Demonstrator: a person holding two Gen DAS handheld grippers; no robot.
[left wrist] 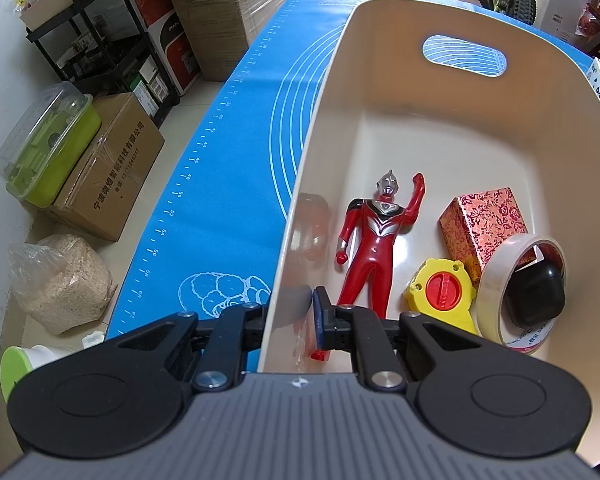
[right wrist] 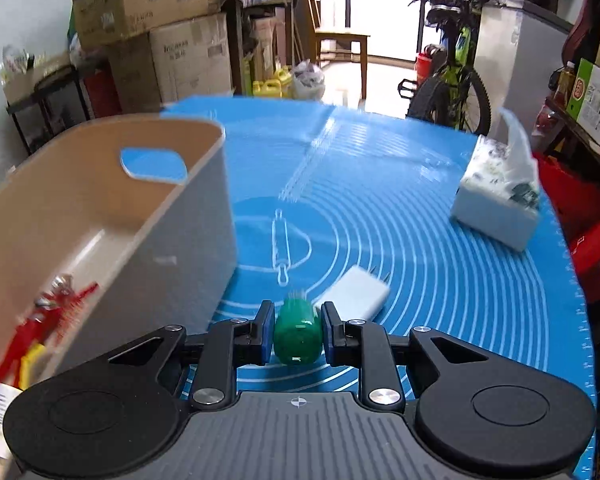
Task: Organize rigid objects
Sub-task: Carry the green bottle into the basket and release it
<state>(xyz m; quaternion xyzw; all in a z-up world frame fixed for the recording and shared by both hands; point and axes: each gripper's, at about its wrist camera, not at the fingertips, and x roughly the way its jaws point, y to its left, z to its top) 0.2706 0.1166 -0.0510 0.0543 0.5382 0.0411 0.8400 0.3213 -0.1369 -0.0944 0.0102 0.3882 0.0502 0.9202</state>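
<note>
My left gripper is shut on the near wall of the cream bin, one finger outside and one inside. In the bin lie a red hero figure, a red patterned box, a yellow tape measure, a roll of tape and a black case. My right gripper is shut on a small green plastic piece with bristles at its far end, held just above the blue mat, right of the bin. A white flat block lies on the mat just beyond it.
A tissue pack sits at the mat's right edge. Beyond the table are cardboard boxes, a black shelf cart, a bag of grain on the floor and a bicycle.
</note>
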